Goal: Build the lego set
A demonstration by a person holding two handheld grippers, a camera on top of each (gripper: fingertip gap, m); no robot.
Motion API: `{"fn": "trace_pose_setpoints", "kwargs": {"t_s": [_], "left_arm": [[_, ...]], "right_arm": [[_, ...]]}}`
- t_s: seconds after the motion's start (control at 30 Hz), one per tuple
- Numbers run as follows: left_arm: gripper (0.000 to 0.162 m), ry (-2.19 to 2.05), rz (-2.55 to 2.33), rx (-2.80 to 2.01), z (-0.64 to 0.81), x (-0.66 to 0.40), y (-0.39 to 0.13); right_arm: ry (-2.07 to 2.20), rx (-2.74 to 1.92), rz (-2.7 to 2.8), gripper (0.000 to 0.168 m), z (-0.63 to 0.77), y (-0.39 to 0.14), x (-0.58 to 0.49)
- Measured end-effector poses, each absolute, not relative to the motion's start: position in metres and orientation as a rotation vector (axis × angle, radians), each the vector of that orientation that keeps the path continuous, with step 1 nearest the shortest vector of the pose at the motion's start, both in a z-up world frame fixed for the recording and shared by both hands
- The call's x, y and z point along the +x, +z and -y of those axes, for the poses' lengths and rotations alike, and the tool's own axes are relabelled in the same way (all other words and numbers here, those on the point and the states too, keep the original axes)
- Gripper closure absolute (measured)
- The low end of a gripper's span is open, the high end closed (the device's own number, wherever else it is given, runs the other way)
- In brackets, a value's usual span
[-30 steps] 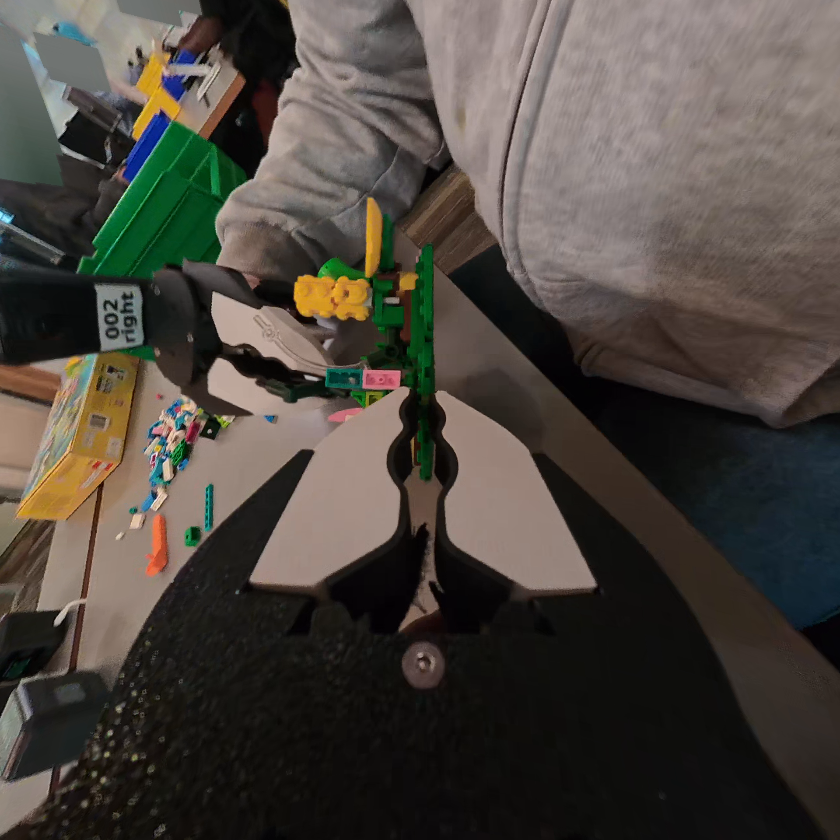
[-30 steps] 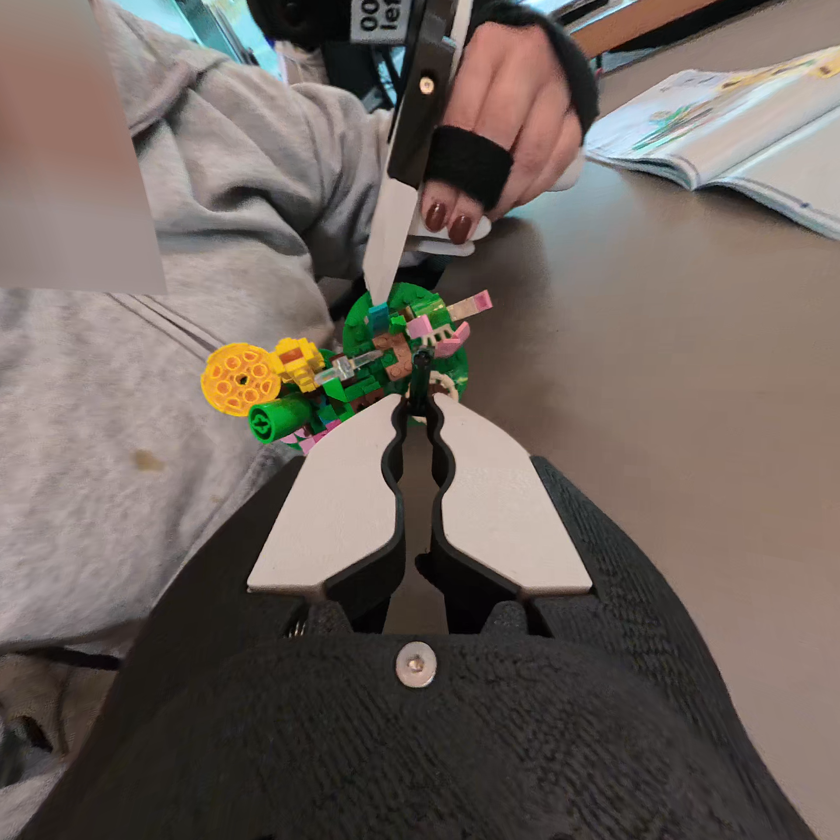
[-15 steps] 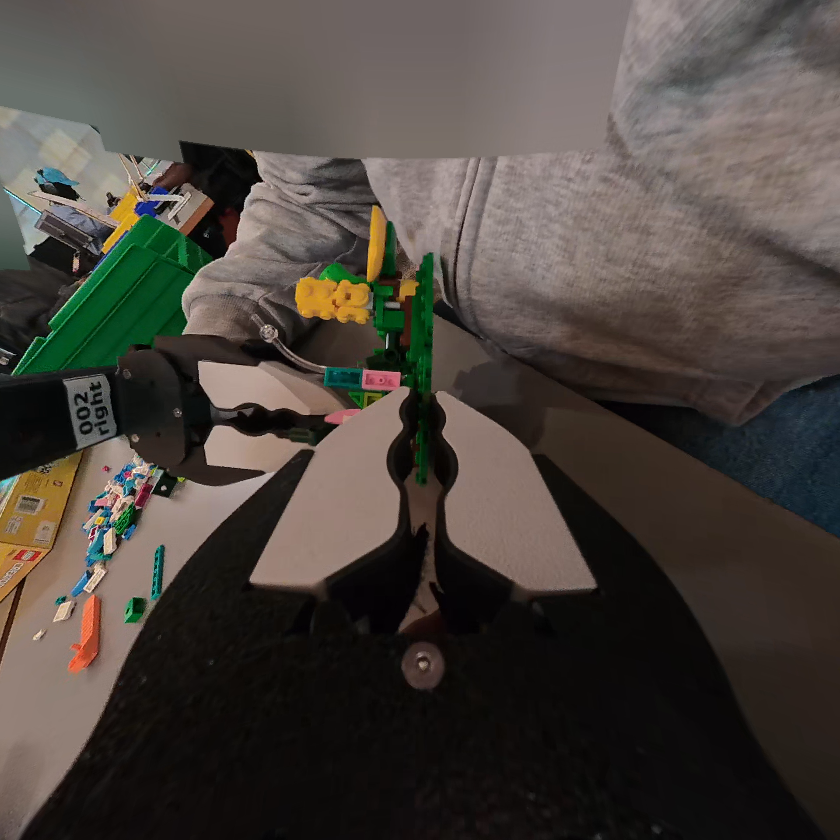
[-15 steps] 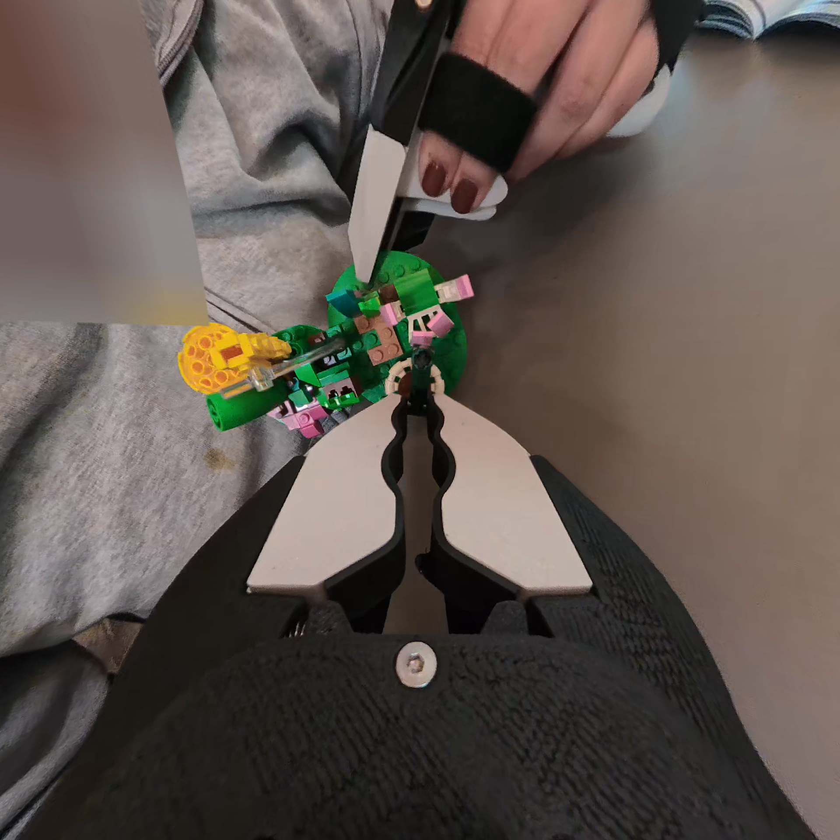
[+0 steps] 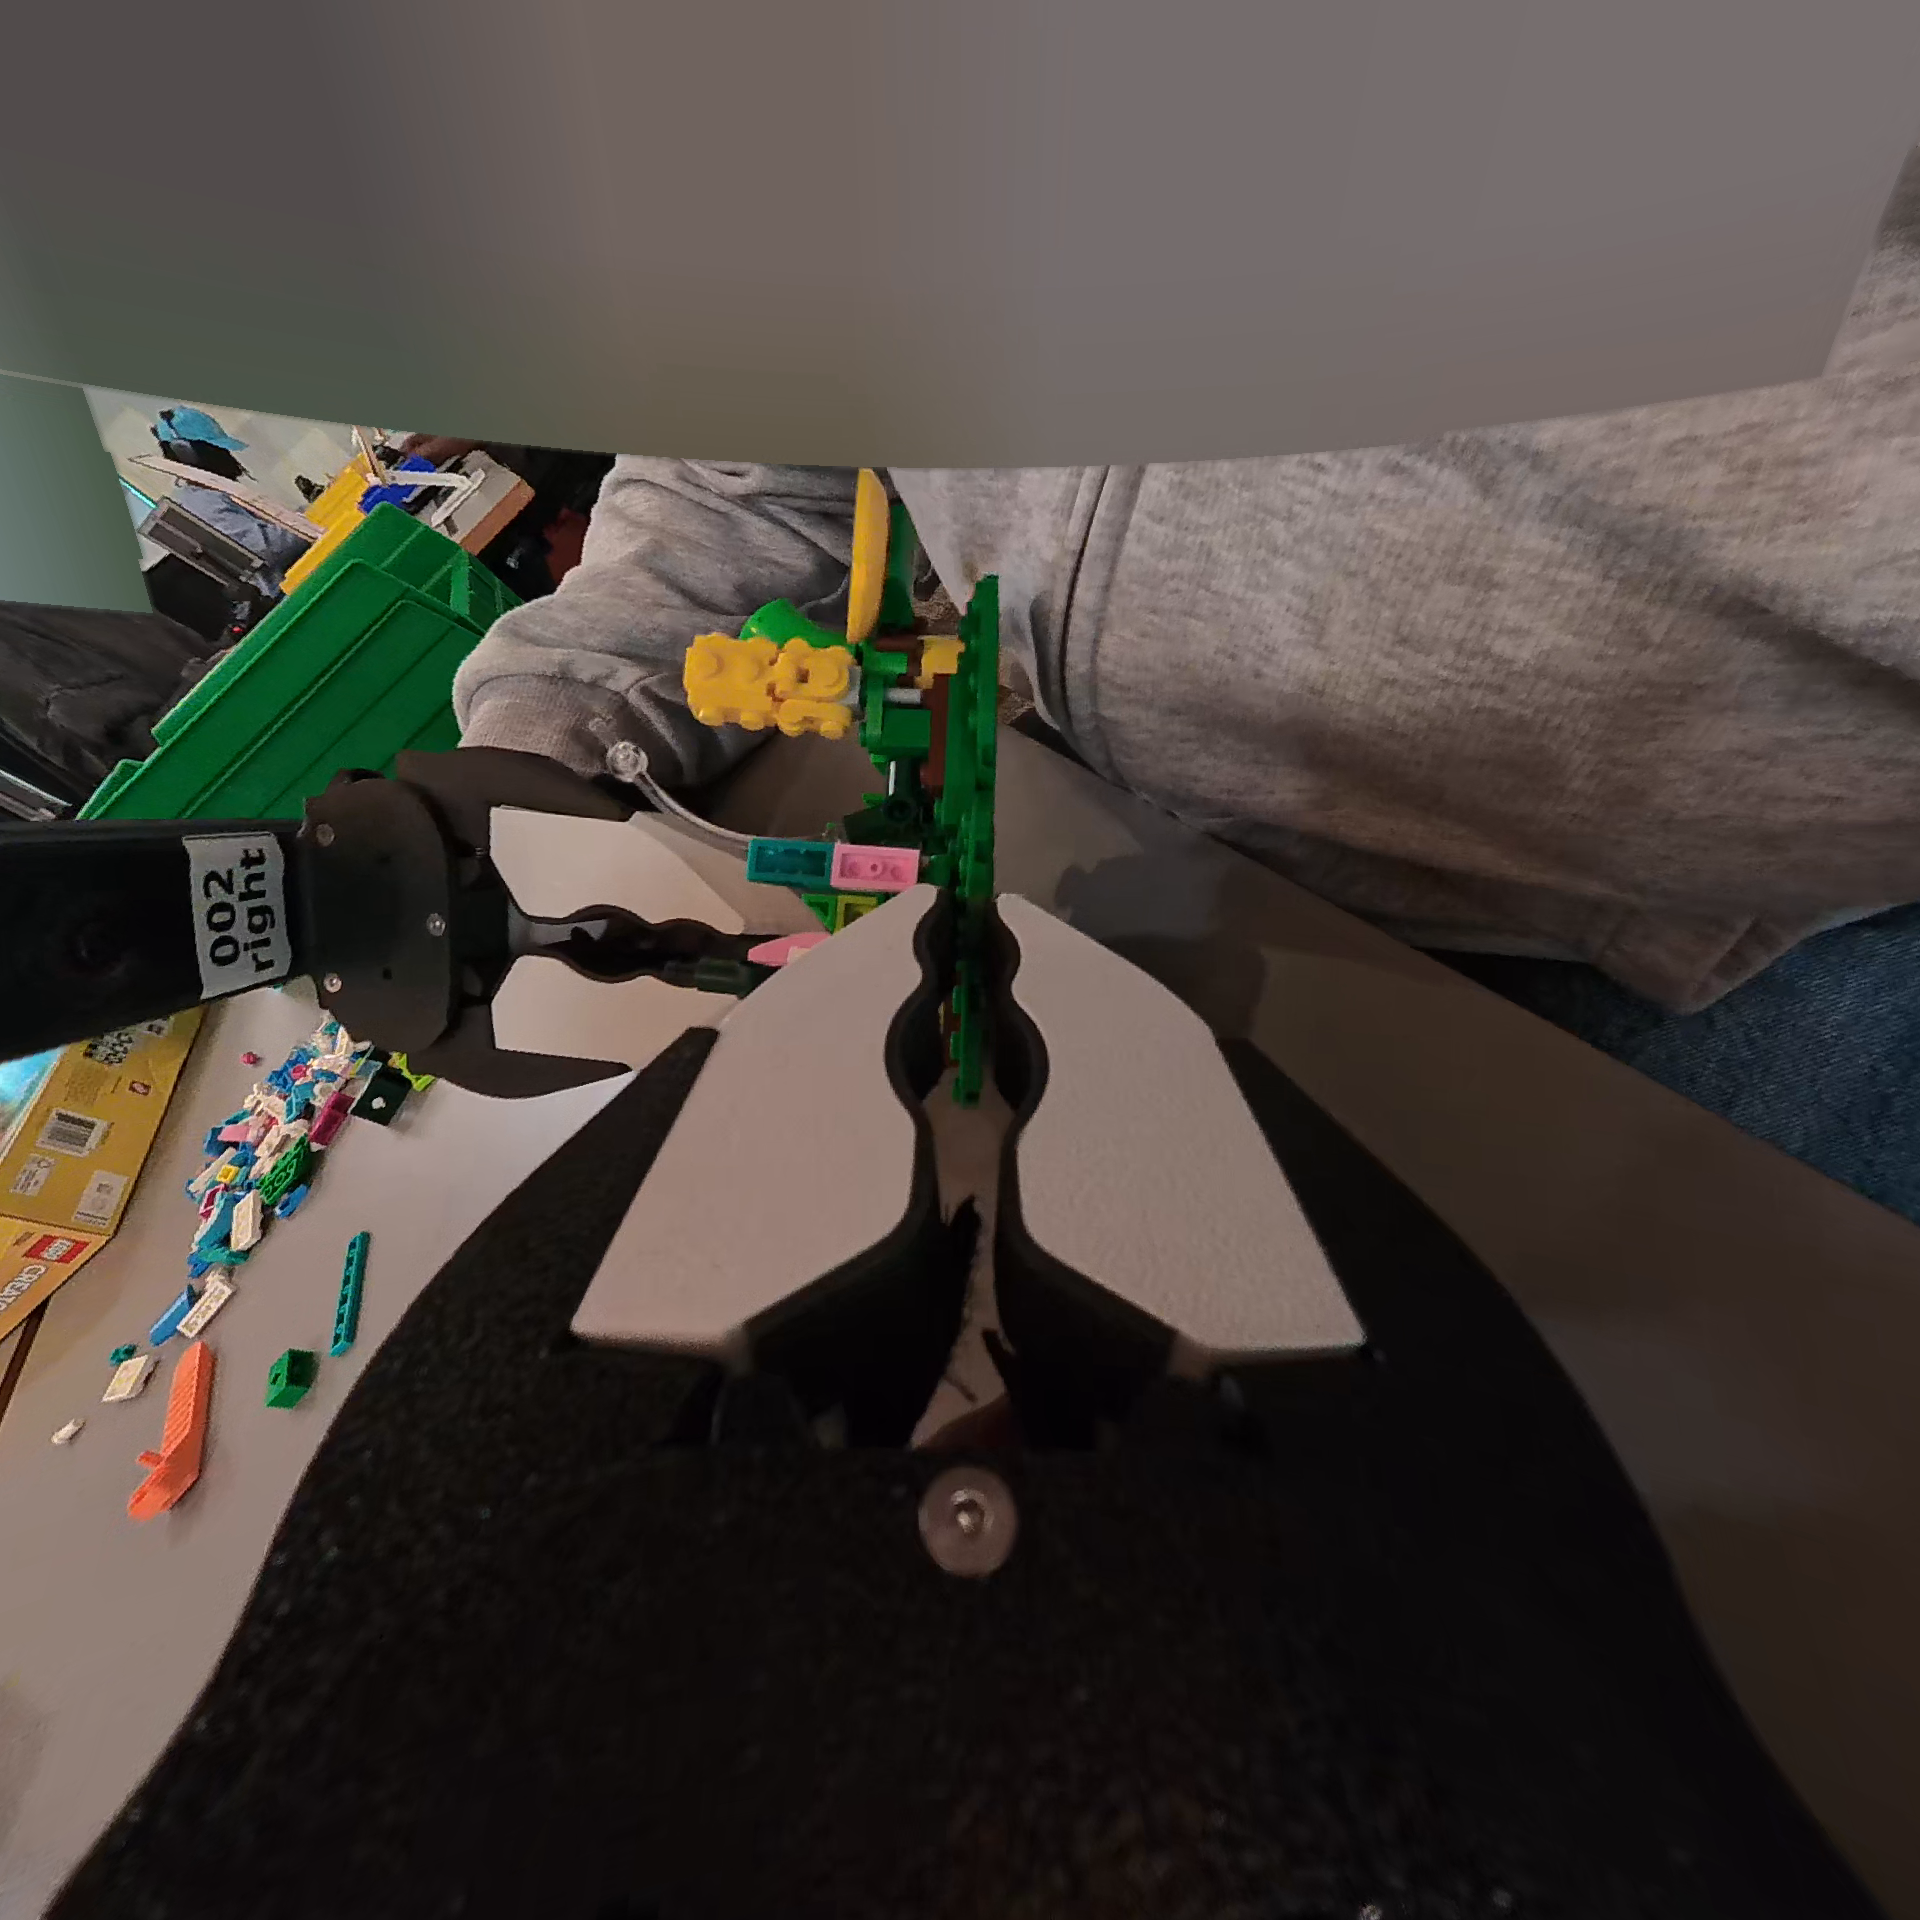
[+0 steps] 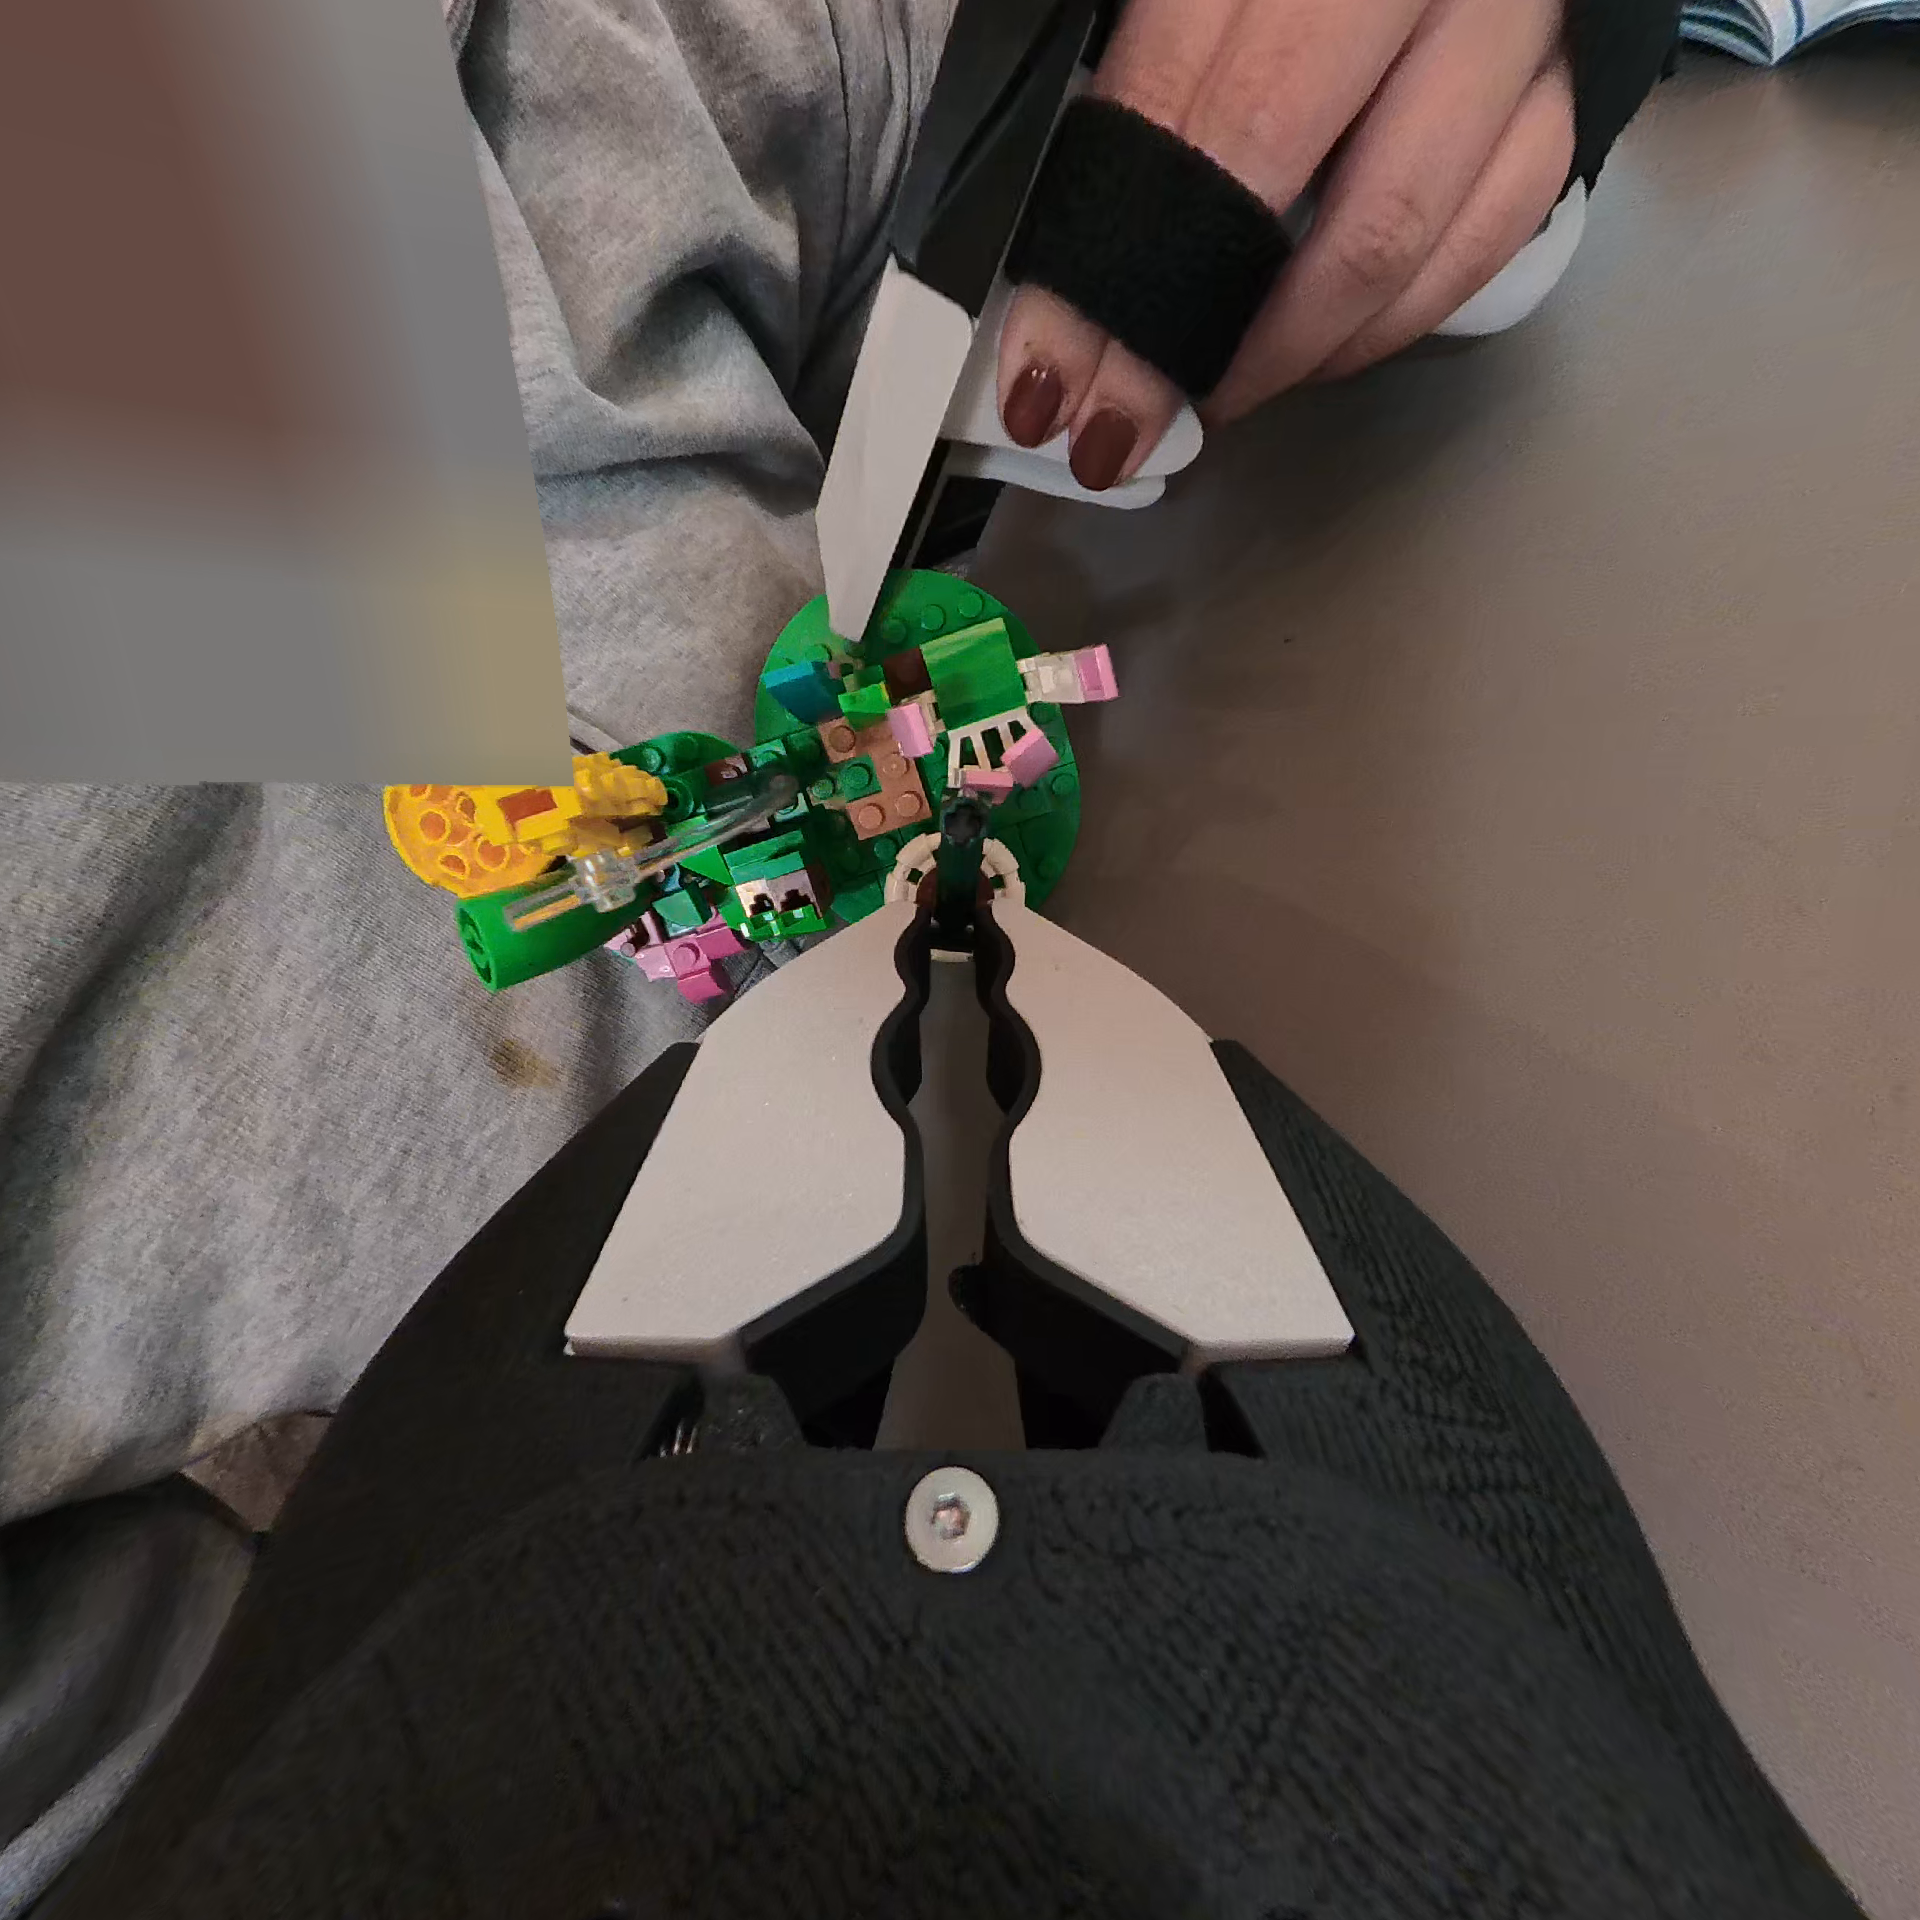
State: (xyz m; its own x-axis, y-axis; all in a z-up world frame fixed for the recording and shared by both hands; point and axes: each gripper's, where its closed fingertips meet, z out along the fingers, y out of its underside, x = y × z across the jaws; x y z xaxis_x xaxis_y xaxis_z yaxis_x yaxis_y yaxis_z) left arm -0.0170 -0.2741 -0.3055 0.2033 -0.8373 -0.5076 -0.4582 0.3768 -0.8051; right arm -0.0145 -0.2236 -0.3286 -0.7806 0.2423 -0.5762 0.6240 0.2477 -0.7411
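Observation:
The lego model is a round green plate (image 6: 997, 821) with yellow flower parts (image 6: 488, 831), brown, pink and teal bricks on it. My left gripper (image 5: 966, 904) is shut on the plate's edge (image 5: 977, 748) and holds it upright above the table; it reaches into the right wrist view from the top (image 6: 883, 468). My right gripper (image 6: 954, 920) is shut on a thin dark green stem piece (image 6: 961, 842). The stem's tip is at a white ring (image 6: 914, 868) on the plate. In the left wrist view the right gripper (image 5: 727, 971) comes in from the left.
A pile of loose bricks (image 5: 270, 1143), an orange brick separator (image 5: 177, 1423) and a yellow box (image 5: 73, 1143) lie on the table at left. Green bins (image 5: 312, 686) stand behind. A person's grey sweatshirt (image 5: 1455, 675) is close behind the model, at the table edge (image 5: 1507, 997). Left tips to right tips: about 6 cm.
Both grippers keep their holds. They have swung together with the model, so the views now face the person's torso more. The booklet has almost left the right wrist view.

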Motion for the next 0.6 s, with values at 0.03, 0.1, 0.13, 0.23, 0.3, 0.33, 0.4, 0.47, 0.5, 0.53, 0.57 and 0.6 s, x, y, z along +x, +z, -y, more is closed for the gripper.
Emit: {"fn": "trace_pose_setpoints", "kwargs": {"t_s": [0.03, 0.1, 0.13, 0.23, 0.3, 0.33, 0.4, 0.47, 0.5, 0.53, 0.57, 0.6], "left_arm": [[0.158, -0.387, -1.428, -1.252, 0.274, -0.017, -0.305], [0.158, -0.365, -1.423, -1.252, 0.273, -0.019, -0.305], [0.158, -0.353, -1.42, -1.251, 0.273, -0.019, -0.305], [0.157, -0.32, -1.417, -1.252, 0.272, -0.021, -0.306], [0.157, -0.301, -1.416, -1.252, 0.272, -0.022, -0.306], [0.157, -0.287, -1.416, -1.252, 0.272, -0.022, -0.306], [0.157, -0.263, -1.416, -1.252, 0.271, -0.023, -0.306], [0.156, -0.244, -1.413, -1.251, 0.271, -0.023, -0.306], [0.156, -0.234, -1.416, -1.249, 0.271, -0.022, -0.306], [0.156, -0.226, -1.421, -1.248, 0.272, -0.021, -0.307], [0.157, -0.221, -1.432, -1.25, 0.272, -0.02, -0.309], [0.157, -0.214, -1.442, -1.252, 0.273, -0.02, -0.311]], "right_arm": [[-1.546, 0.798, -2.186, 0.162, 0.224, -0.329, -0.015], [-1.55, 0.803, -2.194, 0.162, 0.223, -0.329, -0.015], [-1.553, 0.803, -2.201, 0.162, 0.223, -0.329, -0.015], [-1.555, 0.794, -2.223, 0.162, 0.223, -0.329, -0.014], [-1.551, 0.785, -2.226, 0.162, 0.224, -0.33, -0.013], [-1.548, 0.779, -2.229, 0.162, 0.224, -0.33, -0.012], [-1.545, 0.765, -2.242, 0.162, 0.224, -0.33, -0.011], [-1.548, 0.746, -2.264, 0.162, 0.224, -0.33, -0.01], [-1.551, 0.731, -2.276, 0.162, 0.224, -0.33, -0.009], [-1.555, 0.712, -2.29, 0.161, 0.225, -0.329, -0.007], [-1.561, 0.69, -2.304, 0.162, 0.225, -0.329, -0.006], [-1.568, 0.669, -2.318, 0.161, 0.225, -0.328, -0.004]]}}
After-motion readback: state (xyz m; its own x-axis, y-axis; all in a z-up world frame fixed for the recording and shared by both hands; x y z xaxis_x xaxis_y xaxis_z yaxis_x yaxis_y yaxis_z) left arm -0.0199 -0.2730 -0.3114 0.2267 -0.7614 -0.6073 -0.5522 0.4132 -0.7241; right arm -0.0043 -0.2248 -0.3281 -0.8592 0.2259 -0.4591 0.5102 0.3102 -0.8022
